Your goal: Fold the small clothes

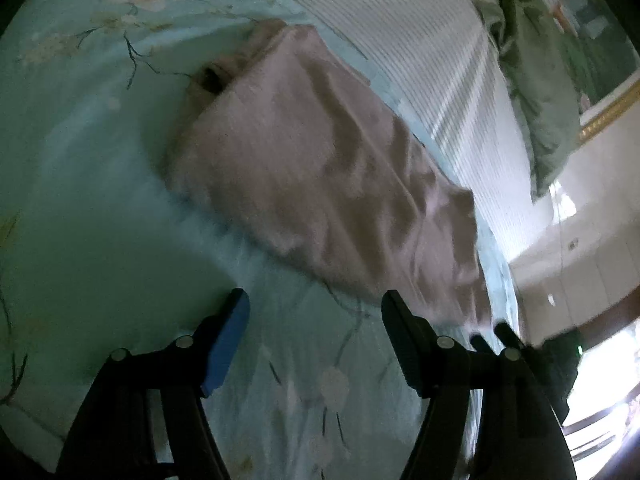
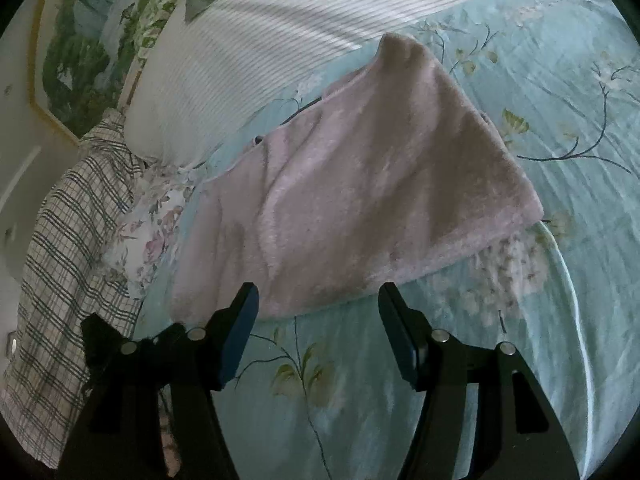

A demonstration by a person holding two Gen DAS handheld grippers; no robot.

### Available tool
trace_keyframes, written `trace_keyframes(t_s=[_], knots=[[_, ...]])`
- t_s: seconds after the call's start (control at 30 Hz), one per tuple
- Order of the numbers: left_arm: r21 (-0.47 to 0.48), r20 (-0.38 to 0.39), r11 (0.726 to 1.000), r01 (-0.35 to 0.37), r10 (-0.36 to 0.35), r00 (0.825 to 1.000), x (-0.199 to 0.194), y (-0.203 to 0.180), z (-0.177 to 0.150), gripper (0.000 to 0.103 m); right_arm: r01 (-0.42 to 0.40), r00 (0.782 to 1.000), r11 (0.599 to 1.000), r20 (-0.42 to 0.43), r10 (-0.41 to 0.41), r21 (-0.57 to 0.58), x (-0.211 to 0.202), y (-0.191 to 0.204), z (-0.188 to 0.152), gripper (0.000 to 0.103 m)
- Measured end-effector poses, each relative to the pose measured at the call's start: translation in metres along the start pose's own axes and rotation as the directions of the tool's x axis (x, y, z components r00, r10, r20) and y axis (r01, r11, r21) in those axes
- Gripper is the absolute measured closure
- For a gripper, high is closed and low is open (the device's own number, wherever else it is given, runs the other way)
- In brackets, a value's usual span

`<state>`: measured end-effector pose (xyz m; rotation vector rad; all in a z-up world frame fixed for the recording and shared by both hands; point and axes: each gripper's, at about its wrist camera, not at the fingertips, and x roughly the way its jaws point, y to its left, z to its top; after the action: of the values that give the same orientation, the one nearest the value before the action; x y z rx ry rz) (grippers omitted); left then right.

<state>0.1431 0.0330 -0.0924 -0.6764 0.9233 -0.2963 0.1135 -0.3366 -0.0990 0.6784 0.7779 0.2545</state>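
While the pale pink fuzzy garment (image 1: 316,184) lies folded flat on the light blue floral bedsheet (image 1: 80,184), the left gripper (image 1: 314,320) hovers just short of its near edge, fingers spread wide with nothing between them. In the left wrist view the garment runs from about 11 o'clock down toward 4 o'clock, and its lower corner lies close to the right finger (image 1: 404,340). A white ribbed pillow (image 1: 420,40) sits beyond it at 1 o'clock.

In the right wrist view a plaid cloth (image 2: 68,240) lies at 9 o'clock, next to a small floral fabric (image 2: 148,224). The white ribbed pillow (image 2: 248,48) fills 11 to 12 o'clock. The pink garment (image 2: 360,192) occupies the centre, its near hem just beyond the fingertips. The right gripper (image 2: 318,312) is likewise parted and empty, above the blue sheet (image 2: 560,120), which stretches away to 3 o'clock.
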Motion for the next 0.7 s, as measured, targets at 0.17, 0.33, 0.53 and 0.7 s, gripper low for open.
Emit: trace_keyframes(t_s=[0.17,0.33,0.53,0.7], knots=[[-0.099,0.075,0.994,-0.044,0.051,0.996,0.016,0.008,0.031,0.042,-0.011,1.000,1.000,0.007,0.012,-0.012,0.000,0.004,0.004,0.039],[-0.203,0.134,0.976,-0.076,0.105,0.985,0.027,0.027,0.067,0.076,-0.026,1.000,0.999,-0.004,0.026,-0.029,0.009,0.007,0.018,0.039],[-0.149,0.150,0.983,-0.108,0.131,0.980,0.025,0.018,0.075,0.096,-0.062,0.998,0.997,0.013,0.063,-0.049,0.025,0.003,0.051,0.039],[0.026,0.186,0.991,-0.128,0.121,0.975,0.018,-0.038,0.074,0.097,-0.082,0.996,0.996,-0.034,0.080,-0.045,0.042,-0.004,0.086,0.039]])
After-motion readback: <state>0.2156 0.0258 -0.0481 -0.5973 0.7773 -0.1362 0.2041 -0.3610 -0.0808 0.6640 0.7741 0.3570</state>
